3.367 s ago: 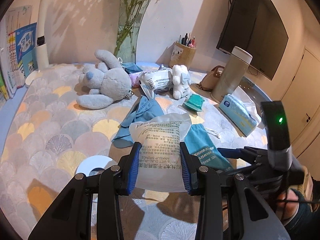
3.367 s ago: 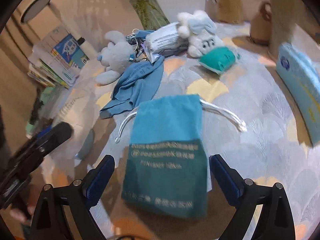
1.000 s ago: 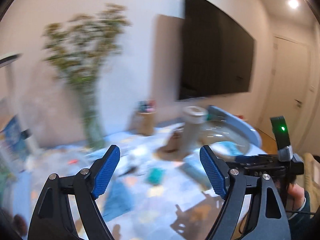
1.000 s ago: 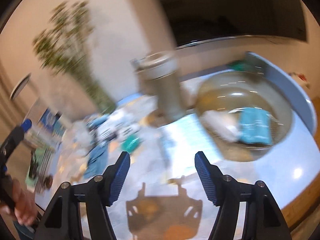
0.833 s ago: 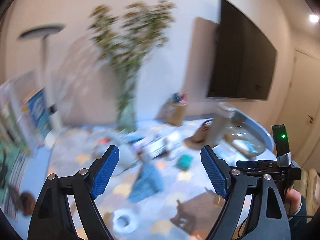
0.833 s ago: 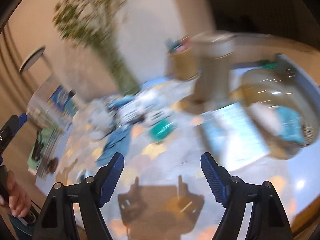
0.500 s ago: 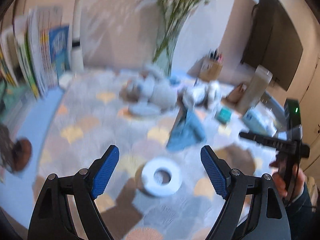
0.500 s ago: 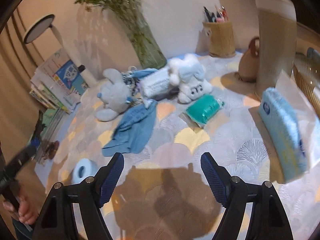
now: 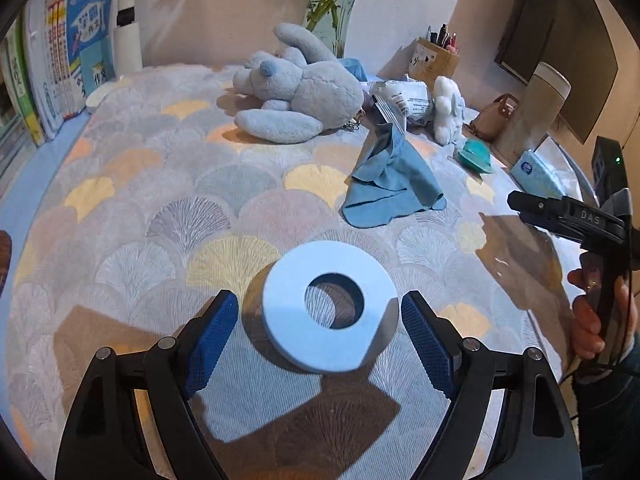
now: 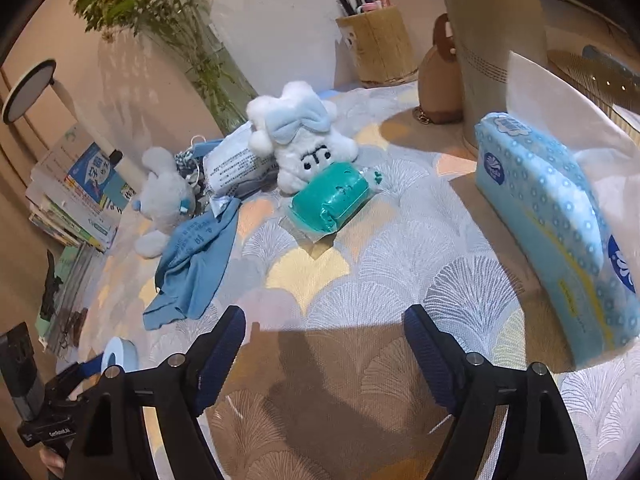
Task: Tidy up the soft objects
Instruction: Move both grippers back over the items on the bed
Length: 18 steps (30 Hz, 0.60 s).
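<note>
My left gripper (image 9: 320,332) is open, its jaws on either side of a pale blue foam ring (image 9: 330,318) that lies flat on the patterned cloth. The ring also shows in the right wrist view (image 10: 119,354). My right gripper (image 10: 324,344) is open and empty above bare cloth. Ahead of it lie a teal wrapped packet (image 10: 336,202), a white plush (image 10: 302,144), a blue cloth (image 10: 196,264), a grey plush rabbit (image 9: 298,102) and a white printed pouch (image 10: 232,166).
A blue tissue pack (image 10: 560,224) lies at the right beside a tall beige flask (image 10: 492,36). A pen holder (image 10: 380,44), a brown bag (image 10: 438,84) and a glass vase (image 9: 330,20) stand at the back. Books (image 9: 60,68) line the left edge.
Both grippers let go of their pouches, swung up and away, then came back down. The left now brackets the foam ring; the right hovers over the cloth near the teal packet.
</note>
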Each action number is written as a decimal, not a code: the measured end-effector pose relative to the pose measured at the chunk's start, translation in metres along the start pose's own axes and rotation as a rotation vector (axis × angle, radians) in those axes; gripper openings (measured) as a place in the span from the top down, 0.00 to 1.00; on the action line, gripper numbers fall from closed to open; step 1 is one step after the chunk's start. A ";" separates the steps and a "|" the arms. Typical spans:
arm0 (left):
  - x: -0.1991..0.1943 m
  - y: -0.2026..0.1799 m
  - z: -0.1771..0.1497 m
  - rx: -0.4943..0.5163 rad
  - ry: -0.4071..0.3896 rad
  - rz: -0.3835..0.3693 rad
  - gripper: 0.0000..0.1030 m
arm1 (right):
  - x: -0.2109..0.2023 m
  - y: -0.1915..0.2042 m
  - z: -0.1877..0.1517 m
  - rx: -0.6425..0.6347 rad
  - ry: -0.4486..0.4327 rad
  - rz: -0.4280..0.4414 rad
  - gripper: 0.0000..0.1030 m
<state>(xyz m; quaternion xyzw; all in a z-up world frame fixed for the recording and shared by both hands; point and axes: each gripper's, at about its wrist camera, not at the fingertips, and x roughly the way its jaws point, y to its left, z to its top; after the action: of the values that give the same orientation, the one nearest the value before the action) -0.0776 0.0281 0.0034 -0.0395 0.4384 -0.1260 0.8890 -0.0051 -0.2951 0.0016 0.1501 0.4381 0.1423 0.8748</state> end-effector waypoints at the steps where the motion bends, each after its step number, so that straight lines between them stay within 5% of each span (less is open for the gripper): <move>1: 0.001 -0.001 0.001 0.004 0.000 0.009 0.20 | 0.000 0.002 0.000 -0.009 0.002 -0.009 0.20; 11: 0.009 -0.012 0.002 0.064 -0.023 0.098 0.20 | 0.023 0.007 0.030 0.089 0.188 -0.017 0.00; 18: 0.007 -0.011 -0.001 0.068 -0.040 0.104 0.19 | 0.051 0.008 0.064 0.129 0.118 -0.068 0.00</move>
<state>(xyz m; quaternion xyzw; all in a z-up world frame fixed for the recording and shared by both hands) -0.0761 0.0159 -0.0010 0.0111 0.4177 -0.0934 0.9037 0.0752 -0.2774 0.0049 0.1826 0.5019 0.0928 0.8403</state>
